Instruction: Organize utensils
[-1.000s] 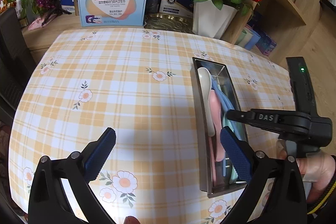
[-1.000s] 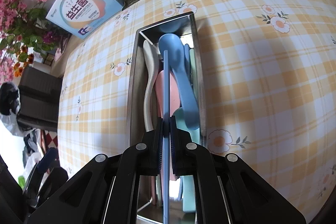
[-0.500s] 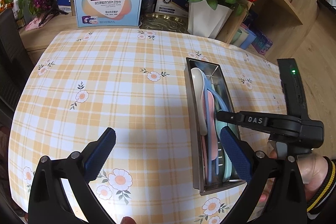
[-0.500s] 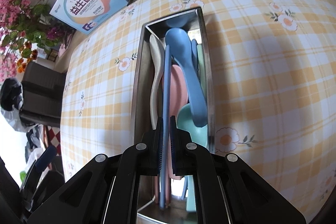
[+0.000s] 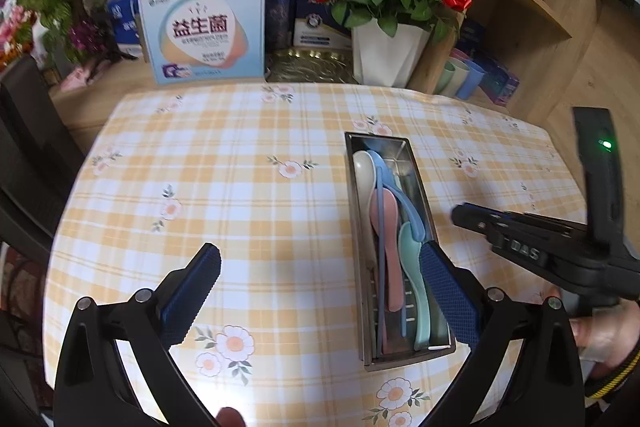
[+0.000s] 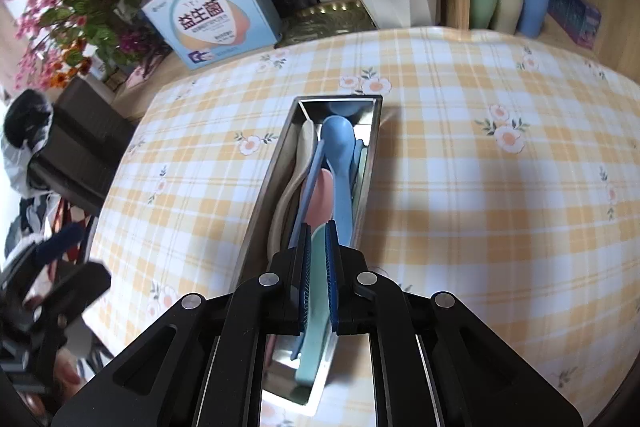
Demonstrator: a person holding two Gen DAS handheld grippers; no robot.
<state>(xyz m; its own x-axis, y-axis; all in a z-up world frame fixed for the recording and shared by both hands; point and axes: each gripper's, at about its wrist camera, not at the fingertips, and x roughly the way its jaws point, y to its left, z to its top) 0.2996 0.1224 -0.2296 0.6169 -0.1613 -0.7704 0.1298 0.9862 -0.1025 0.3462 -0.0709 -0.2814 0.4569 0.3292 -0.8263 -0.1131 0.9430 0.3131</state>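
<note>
The left gripper (image 5: 320, 267) hangs nearest, its blue-padded fingers spread wide with nothing between them, above the yellow checked tablecloth (image 5: 240, 187); its right fingertip overlaps the near end of the steel tray (image 5: 354, 227) in the view. The right gripper (image 6: 318, 233) sits over the near part of the same tray. Its pads are drawn almost together, leaving only a thin slit that holds nothing: the mint-green spoon (image 5: 412, 267) seen through the slit lies below in the tray.

The tray lies lengthwise, running away from the person. The utensils are in it, side by side: the mint-green spoon closest, then a pink spoon (image 5: 390, 227) with a slim blue stick (image 5: 382, 247), probably a chopstick, across it, then a blue spoon (image 6: 338, 147) and a cream spoon (image 5: 364, 171) with bowls toward the far end. No loose utensil shows on the cloth.

The sorting looks essentially done, so the step is probably a clean withdrawal. Doing it well calls for both grippers to go straight up and away, with the pads clear of the handles, because a snag could flip a spoon out or shift the light tray.

Beyond the table stand a printed box (image 5: 204, 31), a white vase of red roses (image 5: 388, 55) and pastel cups (image 6: 508, 7).
</note>
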